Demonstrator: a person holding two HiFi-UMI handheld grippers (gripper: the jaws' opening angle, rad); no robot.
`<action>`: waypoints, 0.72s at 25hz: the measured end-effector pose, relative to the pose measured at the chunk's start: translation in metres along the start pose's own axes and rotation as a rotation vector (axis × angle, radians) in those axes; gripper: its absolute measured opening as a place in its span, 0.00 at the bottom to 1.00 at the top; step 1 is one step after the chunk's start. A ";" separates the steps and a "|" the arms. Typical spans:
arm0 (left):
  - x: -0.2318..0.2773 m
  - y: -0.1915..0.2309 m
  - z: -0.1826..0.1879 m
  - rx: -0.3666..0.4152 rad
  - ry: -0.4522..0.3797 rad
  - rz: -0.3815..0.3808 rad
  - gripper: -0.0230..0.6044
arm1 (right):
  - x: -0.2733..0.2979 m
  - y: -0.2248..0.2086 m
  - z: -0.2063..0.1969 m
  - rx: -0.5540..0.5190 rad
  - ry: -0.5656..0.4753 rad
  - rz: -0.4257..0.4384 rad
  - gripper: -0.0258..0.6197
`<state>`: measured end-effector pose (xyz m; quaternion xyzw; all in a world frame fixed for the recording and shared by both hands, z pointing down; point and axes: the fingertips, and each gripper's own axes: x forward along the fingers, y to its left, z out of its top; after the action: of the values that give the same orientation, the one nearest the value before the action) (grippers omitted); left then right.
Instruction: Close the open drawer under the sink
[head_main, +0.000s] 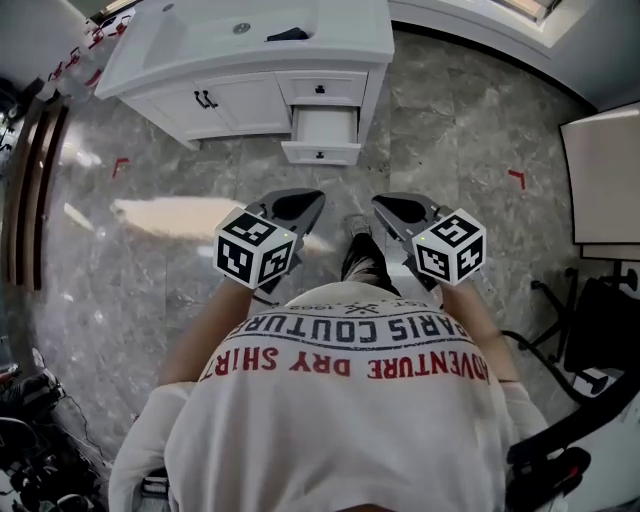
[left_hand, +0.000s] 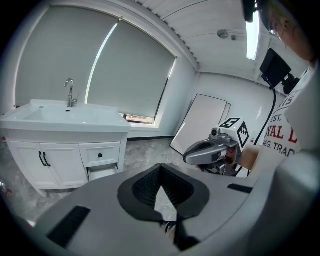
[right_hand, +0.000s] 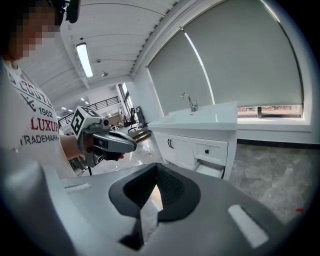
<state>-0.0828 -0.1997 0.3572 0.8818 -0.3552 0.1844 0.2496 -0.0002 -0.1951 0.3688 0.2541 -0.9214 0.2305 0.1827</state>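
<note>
Head view: a white wooden vanity cabinet (head_main: 230, 105) with a basin stands across the grey marble floor (head_main: 450, 130). The left gripper (head_main: 298, 205) is well short of it, jaws pressed together on nothing. The open lower white drawer (head_main: 322, 128) juts out at the cabinet's right end. It probably slides lightly and is rigid, so push flat on its front beside the small dark knob (head_main: 320, 155). The right gripper (head_main: 395, 207) is likewise closed and empty.

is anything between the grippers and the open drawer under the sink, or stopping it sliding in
Nothing visible does. In the head view only bare marble floor lies between the left gripper, the right gripper and the open drawer. The drawer's inside looks empty, with nothing sticking out.
</note>
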 end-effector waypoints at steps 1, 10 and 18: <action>0.006 0.006 0.005 -0.006 -0.002 0.010 0.04 | 0.004 -0.010 0.005 -0.001 0.000 0.007 0.04; 0.066 0.042 0.034 -0.050 0.033 0.059 0.04 | 0.029 -0.083 0.030 0.018 0.024 0.069 0.04; 0.105 0.085 0.037 -0.093 0.068 0.099 0.04 | 0.054 -0.139 0.042 0.061 0.018 0.090 0.04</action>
<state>-0.0669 -0.3297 0.4065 0.8439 -0.3977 0.2097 0.2928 0.0240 -0.3442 0.4049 0.2156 -0.9227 0.2690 0.1725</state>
